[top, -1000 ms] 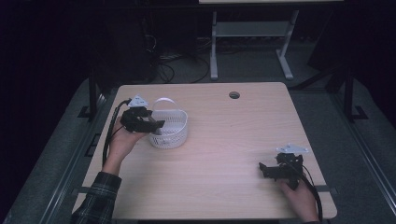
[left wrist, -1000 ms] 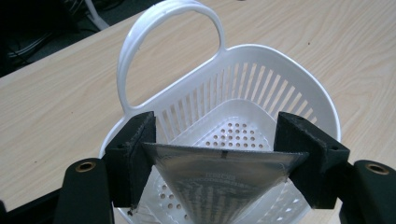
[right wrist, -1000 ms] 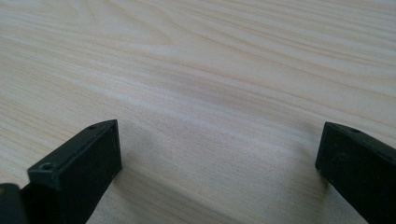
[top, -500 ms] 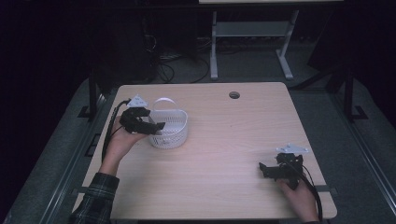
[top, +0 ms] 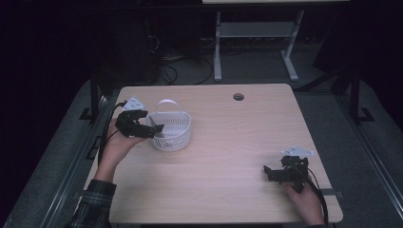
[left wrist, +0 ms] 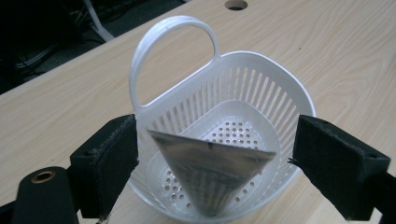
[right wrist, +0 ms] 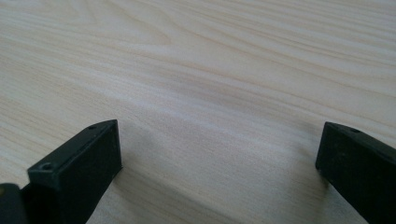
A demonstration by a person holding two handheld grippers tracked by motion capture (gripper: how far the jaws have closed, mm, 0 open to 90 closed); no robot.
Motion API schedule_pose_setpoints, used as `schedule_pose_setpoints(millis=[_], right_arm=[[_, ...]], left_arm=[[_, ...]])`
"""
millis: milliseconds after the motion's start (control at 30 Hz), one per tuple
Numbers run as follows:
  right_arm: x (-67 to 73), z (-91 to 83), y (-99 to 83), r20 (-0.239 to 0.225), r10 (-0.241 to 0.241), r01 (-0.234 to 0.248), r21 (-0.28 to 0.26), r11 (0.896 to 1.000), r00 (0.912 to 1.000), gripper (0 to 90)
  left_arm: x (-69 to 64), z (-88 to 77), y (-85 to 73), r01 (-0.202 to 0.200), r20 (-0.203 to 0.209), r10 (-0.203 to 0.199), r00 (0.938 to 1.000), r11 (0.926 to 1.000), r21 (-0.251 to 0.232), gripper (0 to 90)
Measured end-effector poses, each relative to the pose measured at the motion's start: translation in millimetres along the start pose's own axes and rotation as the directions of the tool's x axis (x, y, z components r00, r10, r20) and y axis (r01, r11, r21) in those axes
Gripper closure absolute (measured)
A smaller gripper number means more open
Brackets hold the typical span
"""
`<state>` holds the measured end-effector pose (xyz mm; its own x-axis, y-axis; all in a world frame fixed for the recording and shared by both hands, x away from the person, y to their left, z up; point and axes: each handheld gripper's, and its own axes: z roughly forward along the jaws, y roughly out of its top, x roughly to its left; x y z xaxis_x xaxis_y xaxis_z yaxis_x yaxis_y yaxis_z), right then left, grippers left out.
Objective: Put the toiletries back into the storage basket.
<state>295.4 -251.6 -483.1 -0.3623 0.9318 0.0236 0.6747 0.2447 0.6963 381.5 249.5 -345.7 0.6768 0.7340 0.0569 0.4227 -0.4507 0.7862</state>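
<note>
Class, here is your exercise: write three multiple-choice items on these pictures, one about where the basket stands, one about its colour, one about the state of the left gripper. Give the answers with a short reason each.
1. Where does the basket stand on the table?
A. near the person's left edge
B. near the person's right edge
C. over the round hole

2. What colour is the basket?
A. red
B. white
C. black

3. How is the left gripper set?
A. shut flat on the table
B. clamped on the basket's handle
C. open, with the basket's near rim between its jaws

Answers:
1 A, since the high view shows the basket at the left side, by the left gripper and far from the hole.
2 B, since its slotted walls and handle are white in the left gripper view.
3 C, since that view shows the jaws wide apart on either side of the rim.
</note>
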Motion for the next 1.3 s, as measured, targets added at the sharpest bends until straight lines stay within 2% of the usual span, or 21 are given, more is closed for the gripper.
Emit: schedule_pose_setpoints(millis=[200, 367, 633, 667, 733, 1033, 1167, 1300], right_arm=[[0.2, 0.0, 0.1, -0.001, 0.003, -0.003, 0.001, 1.0, 1.0, 0.0], [0.1, 0.0, 0.0, -0.002, 0.001, -0.001, 0.0, 1.0, 1.0, 0.0], [0.0, 0.1, 0.0, 0.0, 0.0, 0.0, 0.0, 1.0, 1.0, 0.0], [0.1, 0.0, 0.0, 0.0, 0.002, -0.002, 0.001, 1.0, 1.0, 0.0], [0.1, 0.0, 0.0, -0.001, 0.002, -0.002, 0.0, 1.0, 1.0, 0.0], [0.0, 0.1, 0.0, 0.0, 0.001, -0.001, 0.0, 1.0, 1.0, 0.0], [0.0, 0.1, 0.0, 0.0, 0.0, 0.0, 0.0, 1.0, 1.0, 0.0], [0.1, 0.0, 0.0, 0.0, 0.002, -0.002, 0.001, 1.0, 1.0, 0.0]], left_arm=[[-1.3, -15.9, -7.2, -0.009, -0.005, 0.009, 0.9999, 0.9999, -0.009, 13.6], [-3.2, -24.1, -14.3, 0.001, -0.012, -0.001, 0.9999, 0.9997, -0.026, 13.6], [-10.2, -38.0, -32.8, 0.003, -0.023, -0.004, 0.9997, 0.9995, -0.033, 13.6], [-12.7, -39.7, -40.3, 0.007, -0.027, -0.007, 0.9996, 0.9994, -0.033, 13.6], [-13.3, -39.7, -42.9, 0.009, -0.026, -0.01, 0.9996, 0.9993, -0.036, 13.6], [-26.6, -39.9, -73.3, 0.007, -0.012, -0.008, 0.9999, 0.9997, -0.024, 13.6], [-33.0, -34.3, -89.5, -0.008, 0.003, 0.008, 1.0, 1.0, 0.005, 13.6], [-39.6, -31.4, -101.5, -0.015, 0.014, 0.014, 0.9998, 0.9998, 0.015, 13.5]])
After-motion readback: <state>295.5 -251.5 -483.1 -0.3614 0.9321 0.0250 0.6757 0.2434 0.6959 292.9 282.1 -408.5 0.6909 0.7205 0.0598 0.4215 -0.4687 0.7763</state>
